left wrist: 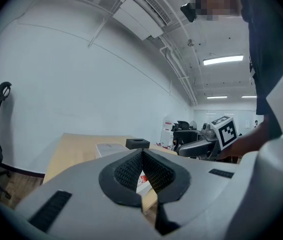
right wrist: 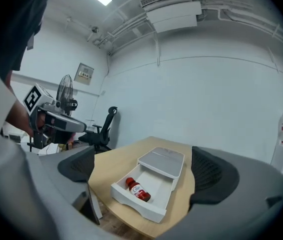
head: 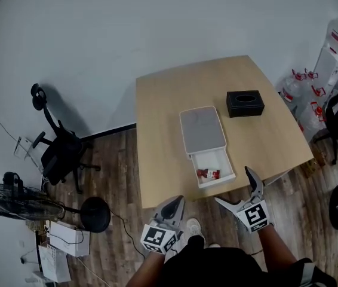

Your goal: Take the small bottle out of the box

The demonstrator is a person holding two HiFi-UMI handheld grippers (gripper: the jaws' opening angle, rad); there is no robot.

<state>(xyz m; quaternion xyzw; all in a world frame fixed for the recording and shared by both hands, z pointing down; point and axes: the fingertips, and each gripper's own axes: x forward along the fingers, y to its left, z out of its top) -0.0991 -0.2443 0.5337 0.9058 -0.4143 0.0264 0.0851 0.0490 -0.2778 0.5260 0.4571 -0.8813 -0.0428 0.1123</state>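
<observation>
small bottle (right wrist: 138,190) lies in the open box (right wrist: 141,211) on the desk (head: 163,112); right tool (head: 233,185) spread wide, empty; left tool (head: 175,203) pressed together (both off the desk's near edge).

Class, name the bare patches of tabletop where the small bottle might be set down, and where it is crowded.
Widest: the table strip left of the white box, back edge to front. Another: right of the open drawer, in front of the black box. Crowded: the gap between the two boxes, and the drawer, where the small bottle lies.
</observation>
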